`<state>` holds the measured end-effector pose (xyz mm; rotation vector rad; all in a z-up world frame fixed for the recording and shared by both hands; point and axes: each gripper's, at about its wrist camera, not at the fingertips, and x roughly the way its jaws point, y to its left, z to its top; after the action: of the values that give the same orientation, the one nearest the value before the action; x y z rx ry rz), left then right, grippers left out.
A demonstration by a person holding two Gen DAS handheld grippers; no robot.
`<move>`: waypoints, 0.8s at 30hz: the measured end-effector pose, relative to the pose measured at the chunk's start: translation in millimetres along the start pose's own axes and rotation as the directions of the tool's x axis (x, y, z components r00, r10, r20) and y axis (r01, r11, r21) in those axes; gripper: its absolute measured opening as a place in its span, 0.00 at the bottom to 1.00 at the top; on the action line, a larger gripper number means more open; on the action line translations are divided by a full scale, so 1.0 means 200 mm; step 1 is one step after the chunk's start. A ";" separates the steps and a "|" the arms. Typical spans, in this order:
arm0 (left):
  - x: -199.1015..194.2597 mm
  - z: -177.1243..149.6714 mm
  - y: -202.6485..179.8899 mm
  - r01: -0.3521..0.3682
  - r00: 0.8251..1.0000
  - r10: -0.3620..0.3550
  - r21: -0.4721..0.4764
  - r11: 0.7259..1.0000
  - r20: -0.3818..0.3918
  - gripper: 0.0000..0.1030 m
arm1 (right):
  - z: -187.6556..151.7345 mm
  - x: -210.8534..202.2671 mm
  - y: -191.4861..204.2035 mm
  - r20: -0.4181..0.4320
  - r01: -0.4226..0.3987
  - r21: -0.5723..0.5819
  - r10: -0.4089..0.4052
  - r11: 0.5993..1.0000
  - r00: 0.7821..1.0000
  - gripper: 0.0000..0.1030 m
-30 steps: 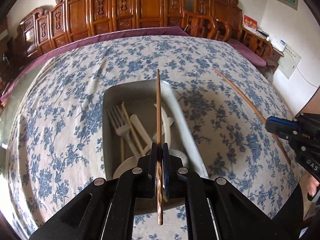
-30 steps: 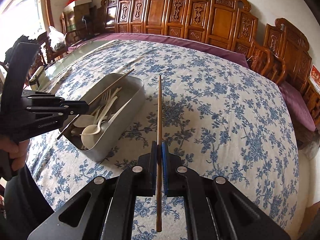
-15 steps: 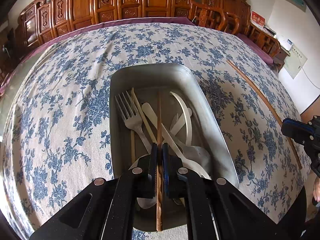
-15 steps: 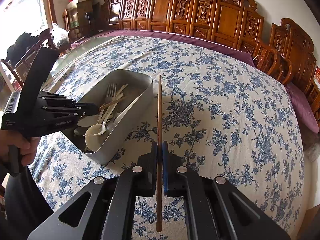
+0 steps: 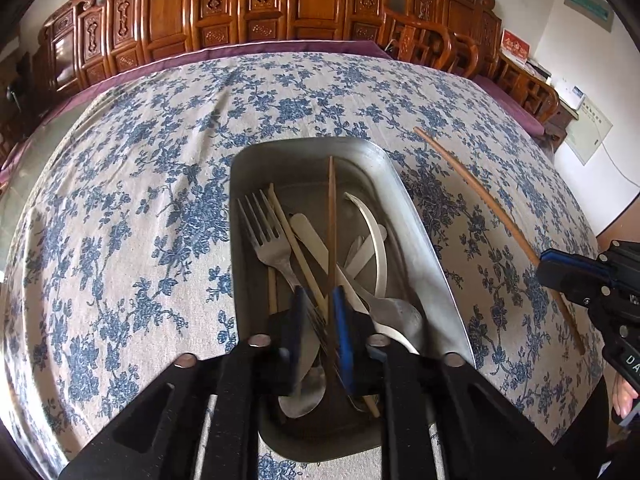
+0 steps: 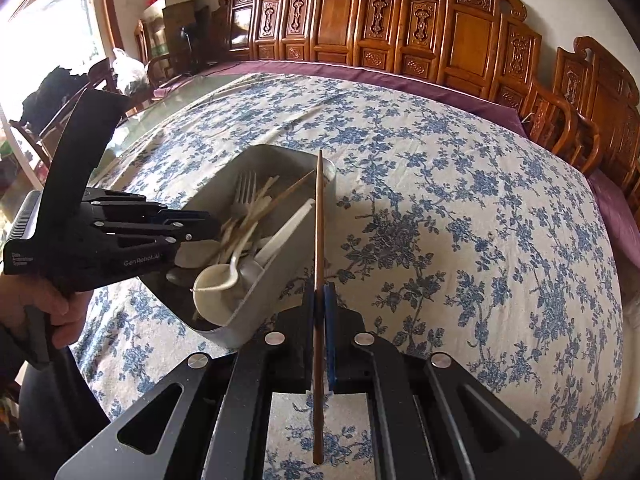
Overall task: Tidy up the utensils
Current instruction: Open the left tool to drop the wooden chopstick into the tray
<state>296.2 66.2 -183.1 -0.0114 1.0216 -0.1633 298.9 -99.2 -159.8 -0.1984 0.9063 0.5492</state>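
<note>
Left gripper poised over the near end of the rectangular grey metal tray, tilted steeply down; its jaws are opening, with the thin brown wooden chopstick between the blue pads, no longer clearly squeezed, lying lengthwise over the pile in the tray; cannot tell whether it touches one pad; tray holds a silver metal fork, pale plastic spoons, a steel spoon and a lighter bamboo chopstick, all loosely crossed; right gripper just beside the tray's near right wall, pressed together on the second brown chopstick, pinched about 1 third up from its butt, the long end reaching toward the tray's far corner, the short end hanging below the jaws; pitched down and forward, a hand at the left gripper's handle showing in the right view; judgement: the sticks are light, stiff and smooth, likely to roll or pivot in a narrow pinch; a hold nearer mid-length should stop swinging; the held 1 wants lowering parallel to the tray's long axis so it beds beside its mate instead of bridging the rim; the blue floral tablecloth gives a soft, grippy landing if it slips; no other loose utensil visible on it
</note>
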 end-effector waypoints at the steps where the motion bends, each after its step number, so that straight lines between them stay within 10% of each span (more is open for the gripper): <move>1: -0.01 0.00 0.01 -0.002 1.000 0.002 -0.003 1.000 0.006 0.25 | 0.01 0.00 0.01 0.003 -0.005 0.000 0.005 1.000 1.000 0.06; 24: -0.26 -0.05 0.36 -0.077 0.991 0.086 -0.095 0.993 0.100 0.72 | 0.23 0.30 0.29 0.020 -0.144 0.144 0.143 0.979 0.990 0.06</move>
<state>270.6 144.6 -150.5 -0.0599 0.9230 -0.0411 329.3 -9.9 -176.1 0.0016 0.9518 0.6149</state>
